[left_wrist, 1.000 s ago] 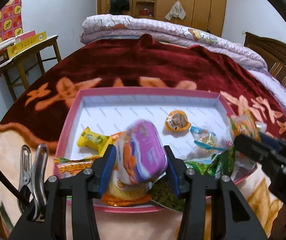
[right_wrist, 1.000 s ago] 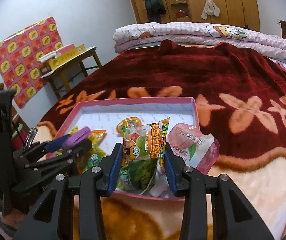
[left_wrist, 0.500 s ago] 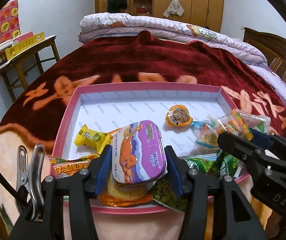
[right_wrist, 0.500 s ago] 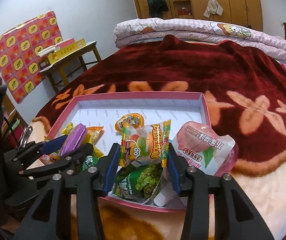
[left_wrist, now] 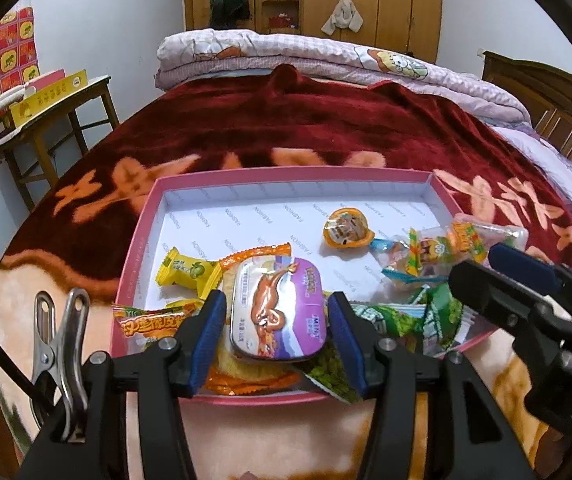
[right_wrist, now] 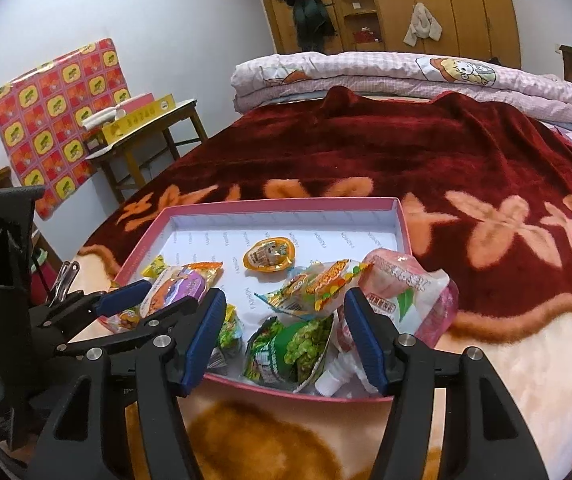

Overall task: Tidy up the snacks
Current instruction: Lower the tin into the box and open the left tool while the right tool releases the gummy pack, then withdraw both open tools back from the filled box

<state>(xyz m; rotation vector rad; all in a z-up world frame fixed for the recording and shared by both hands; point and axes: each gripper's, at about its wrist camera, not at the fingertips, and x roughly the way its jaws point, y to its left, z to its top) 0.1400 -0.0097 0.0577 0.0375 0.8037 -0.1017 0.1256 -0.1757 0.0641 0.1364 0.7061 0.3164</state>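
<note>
A pink tray (left_wrist: 286, 170) (right_wrist: 286, 202) with a white floor lies on the red blanket and holds several snacks. A purple mint tin (left_wrist: 278, 312) (right_wrist: 178, 286) lies flat on an orange packet at the tray's near edge. My left gripper (left_wrist: 276, 300) (right_wrist: 154, 298) is open around it, pads just off its sides. My right gripper (right_wrist: 284, 296) (left_wrist: 493, 272) is opening. The gummy packet (right_wrist: 317, 284) (left_wrist: 441, 244) lies loose beyond its fingertips, above a green pea packet (right_wrist: 297, 344). A pink pouch (right_wrist: 405, 292) leans on the right rim.
An orange jelly cup (left_wrist: 345, 228) and a yellow candy (left_wrist: 184, 268) also sit in the tray. A wooden side table (left_wrist: 58, 96) stands at the left. A folded quilt (left_wrist: 325, 60) lies at the far end of the bed, before a wardrobe.
The tilted tin came down flat and the left jaws spread off it. The right jaws widened and the gummy packet dropped from between them into the tray.
</note>
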